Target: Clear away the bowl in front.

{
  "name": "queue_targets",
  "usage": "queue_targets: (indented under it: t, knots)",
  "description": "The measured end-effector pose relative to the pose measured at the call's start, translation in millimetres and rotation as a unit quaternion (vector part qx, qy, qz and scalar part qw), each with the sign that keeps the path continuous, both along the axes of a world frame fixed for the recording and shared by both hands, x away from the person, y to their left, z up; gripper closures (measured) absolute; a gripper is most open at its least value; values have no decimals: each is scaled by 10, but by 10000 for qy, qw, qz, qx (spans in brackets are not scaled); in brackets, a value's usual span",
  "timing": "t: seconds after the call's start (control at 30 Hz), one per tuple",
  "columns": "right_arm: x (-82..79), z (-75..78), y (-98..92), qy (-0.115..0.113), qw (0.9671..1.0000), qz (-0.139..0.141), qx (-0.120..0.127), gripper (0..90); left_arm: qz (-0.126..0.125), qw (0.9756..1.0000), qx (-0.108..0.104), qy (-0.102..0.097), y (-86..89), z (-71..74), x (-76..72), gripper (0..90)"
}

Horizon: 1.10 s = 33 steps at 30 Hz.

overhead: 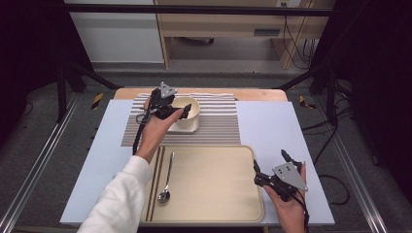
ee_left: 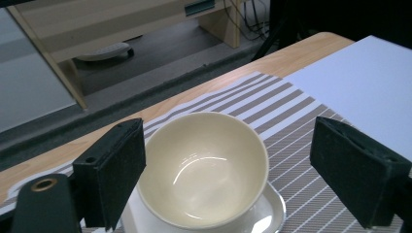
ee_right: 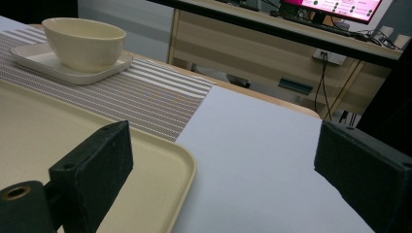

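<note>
A cream bowl (overhead: 187, 108) (ee_left: 204, 167) (ee_right: 85, 42) stands on a small white plate (overhead: 184, 128) (ee_left: 265, 218) (ee_right: 58, 68) on the striped placemat (overhead: 214, 121). My left gripper (overhead: 183, 110) (ee_left: 233, 179) hovers just above the bowl, open, with a jaw on either side of it and no contact showing. A metal spoon (overhead: 166, 179) and dark chopsticks (overhead: 154, 182) lie at the left of the beige tray (overhead: 218, 179) (ee_right: 145, 165). At the tray's right edge my right gripper (overhead: 269, 167) (ee_right: 218, 179) is open and holds nothing.
A pale lilac mat (overhead: 272, 126) (ee_right: 257, 145) covers the wooden table (overhead: 257, 94) under tray and placemat. Past the table's far edge are wooden furniture, cables and dark frame posts.
</note>
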State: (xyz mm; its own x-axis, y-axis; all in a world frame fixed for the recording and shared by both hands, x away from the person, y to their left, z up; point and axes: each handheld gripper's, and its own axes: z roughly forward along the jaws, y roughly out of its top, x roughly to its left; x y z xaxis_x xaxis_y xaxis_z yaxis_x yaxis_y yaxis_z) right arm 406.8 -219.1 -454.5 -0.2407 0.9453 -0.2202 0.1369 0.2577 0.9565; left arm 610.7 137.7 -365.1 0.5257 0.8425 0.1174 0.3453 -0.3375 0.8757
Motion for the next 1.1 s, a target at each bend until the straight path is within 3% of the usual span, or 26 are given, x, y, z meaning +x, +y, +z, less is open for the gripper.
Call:
queue_targets:
  t: [0.13, 0.23, 0.33, 0.47, 0.7, 0.77, 0.83, 0.9, 1.1]
  knots:
    - [37, -16, -6, 46, 10000, -31, 32, 70, 150, 9998, 122, 78, 32, -71, 137, 140]
    - [45, -24, -9, 70, 10000, -52, 12, 69, 261, 9995, -39, 173, 60, -172, 240, 154]
    - [33, -25, -11, 52, 10000, -84, -6, 69, 343, 9991, -18, 263, 83, -258, 313, 153]
    - [32, -30, -15, 65, 9999, -113, -23, 69, 490, 9983, -28, 310, 97, -307, 348, 152]
    - [29, -28, -11, 70, 9999, -97, 11, 69, 633, 9970, 160, 427, 110, -350, 359, 160]
    - [28, -28, -15, 73, 9999, -96, 27, 69, 676, 9964, 66, 503, 111, -369, 369, 166]
    - [30, -29, -20, 84, 9999, -101, 21, 69, 686, 9961, 133, 539, 98, -400, 383, 179]
    - [31, -31, -21, 94, 9999, -101, 26, 69, 749, 9956, 188, 526, 94, -423, 396, 191]
    - [36, -39, -17, 108, 9999, -92, 4, 70, 923, 9944, 91, 513, 110, -548, 427, 244]
